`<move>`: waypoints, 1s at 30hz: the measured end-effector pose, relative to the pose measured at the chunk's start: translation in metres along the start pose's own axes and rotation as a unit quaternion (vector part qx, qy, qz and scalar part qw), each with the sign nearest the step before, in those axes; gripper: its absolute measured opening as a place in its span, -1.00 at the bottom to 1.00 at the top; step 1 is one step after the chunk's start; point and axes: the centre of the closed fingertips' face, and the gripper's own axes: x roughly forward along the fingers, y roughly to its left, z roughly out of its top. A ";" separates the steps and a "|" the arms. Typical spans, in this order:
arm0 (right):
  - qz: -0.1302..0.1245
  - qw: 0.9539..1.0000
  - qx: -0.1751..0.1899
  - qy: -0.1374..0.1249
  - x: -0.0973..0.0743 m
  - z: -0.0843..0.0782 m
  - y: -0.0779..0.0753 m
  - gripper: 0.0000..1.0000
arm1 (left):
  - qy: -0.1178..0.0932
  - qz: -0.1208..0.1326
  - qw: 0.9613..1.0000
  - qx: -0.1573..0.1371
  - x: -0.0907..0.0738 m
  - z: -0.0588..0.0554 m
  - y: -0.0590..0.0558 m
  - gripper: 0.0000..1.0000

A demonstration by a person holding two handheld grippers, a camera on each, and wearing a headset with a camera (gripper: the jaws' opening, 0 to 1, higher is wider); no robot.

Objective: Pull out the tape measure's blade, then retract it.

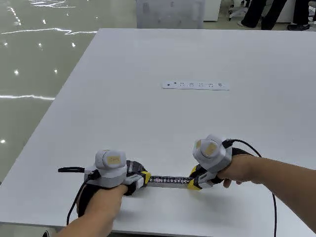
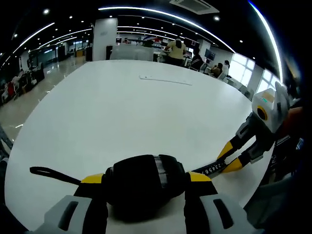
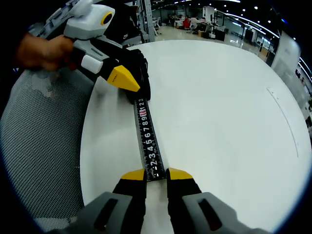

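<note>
Clamped between the jaws of my left gripper, the hard-cased, likely weighty tape measure appears to rest on the table, while my right gripper pinches its thin, springy blade flat at the tip.

The tape measure sits at the front of the surface, near its front edge, between the jaws of the left gripper. Its blade runs rightward over the surface to the right gripper, whose jaws close on the blade's end. A strap lies on the surface to the left of the left gripper. A power strip lies farther back, near the middle of the surface, well apart from both grippers. The floor lies to the left of the surface.
</note>
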 end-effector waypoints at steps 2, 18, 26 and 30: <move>0.003 1.000 0.001 -0.001 0.001 0.000 0.001 -0.72 | 0.000 -0.003 1.000 0.002 0.000 0.000 -0.001 0.19; 0.008 1.000 -0.004 -0.008 0.008 0.011 0.004 -0.72 | 0.000 -0.009 1.000 0.000 0.000 -0.001 -0.002 0.19; 0.009 1.000 0.000 -0.013 0.008 0.014 0.004 -0.72 | 0.000 -0.010 1.000 -0.001 -0.001 0.000 -0.002 0.19; 0.009 1.000 0.000 -0.014 0.009 0.015 0.005 -0.72 | -0.001 -0.011 1.000 -0.001 -0.001 0.000 -0.002 0.19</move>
